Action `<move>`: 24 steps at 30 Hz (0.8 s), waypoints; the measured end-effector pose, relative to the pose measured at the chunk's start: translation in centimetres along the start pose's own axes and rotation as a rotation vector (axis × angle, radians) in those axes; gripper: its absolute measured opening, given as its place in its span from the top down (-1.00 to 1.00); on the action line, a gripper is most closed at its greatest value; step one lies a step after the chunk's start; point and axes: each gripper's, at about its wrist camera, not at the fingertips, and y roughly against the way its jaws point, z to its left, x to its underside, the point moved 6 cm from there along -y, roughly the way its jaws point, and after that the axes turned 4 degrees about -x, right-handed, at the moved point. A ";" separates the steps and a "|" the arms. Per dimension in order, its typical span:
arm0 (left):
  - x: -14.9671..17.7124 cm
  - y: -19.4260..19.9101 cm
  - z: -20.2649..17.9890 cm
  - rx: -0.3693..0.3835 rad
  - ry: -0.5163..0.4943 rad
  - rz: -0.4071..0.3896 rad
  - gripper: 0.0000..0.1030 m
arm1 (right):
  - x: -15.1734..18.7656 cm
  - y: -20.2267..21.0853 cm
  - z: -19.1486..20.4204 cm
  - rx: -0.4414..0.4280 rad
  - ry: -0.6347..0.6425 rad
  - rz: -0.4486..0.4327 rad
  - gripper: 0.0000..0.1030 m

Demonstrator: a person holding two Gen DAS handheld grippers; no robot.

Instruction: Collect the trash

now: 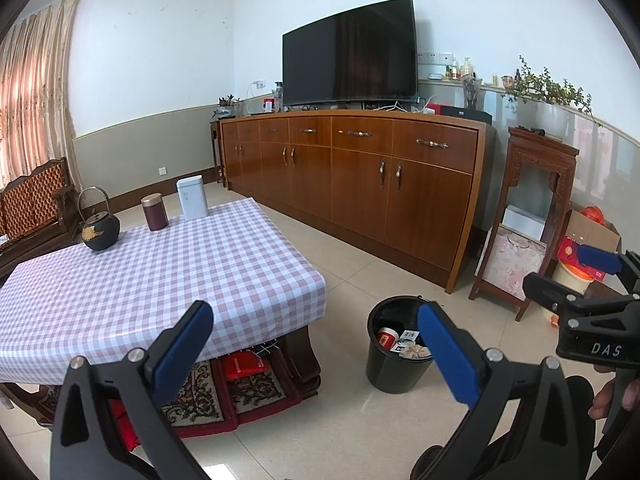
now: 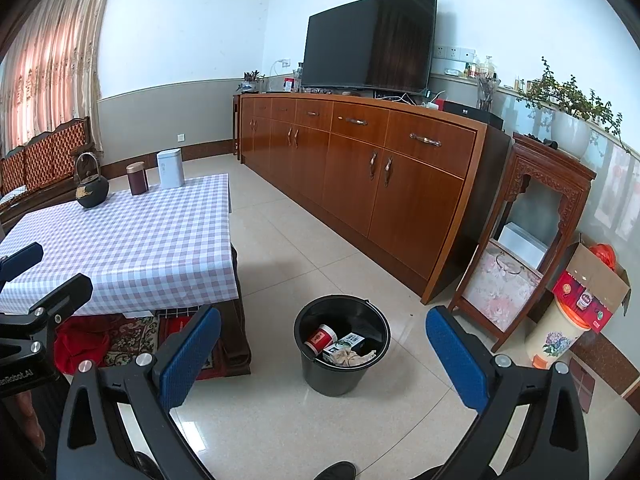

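On glossy tile: round black plastic bucket [image 2: 342,346], crumpled trash [image 2: 352,356] inside.

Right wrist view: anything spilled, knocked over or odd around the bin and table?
Nothing stands out. The black bin stands upright on the floor with trash inside, none spilled around it. The kettle and two canisters stand upright on the checked table.

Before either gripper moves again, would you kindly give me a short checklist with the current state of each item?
1. Left gripper open and empty: ok.
2. Right gripper open and empty: ok.
3. Round black plastic bucket upright on the tiled floor: ok.
4. Trash inside it, red-and-white paper cup and crumpled paper: ok.
5. Trash left on the purple checked tablecloth: cannot tell; only a black iron kettle, maroon tin and white tin show.
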 end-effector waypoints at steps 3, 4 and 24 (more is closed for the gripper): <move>0.0 0.0 0.1 -0.005 -0.002 -0.001 -0.99 | 0.0 0.0 -0.1 0.003 0.000 0.001 -1.00; -0.1 0.0 0.1 -0.005 -0.002 -0.001 -0.99 | 0.0 0.0 -0.1 0.002 0.001 0.002 -1.00; 0.0 -0.1 -0.1 -0.006 -0.015 0.003 -0.99 | -0.1 0.0 0.0 0.003 0.011 0.004 -1.00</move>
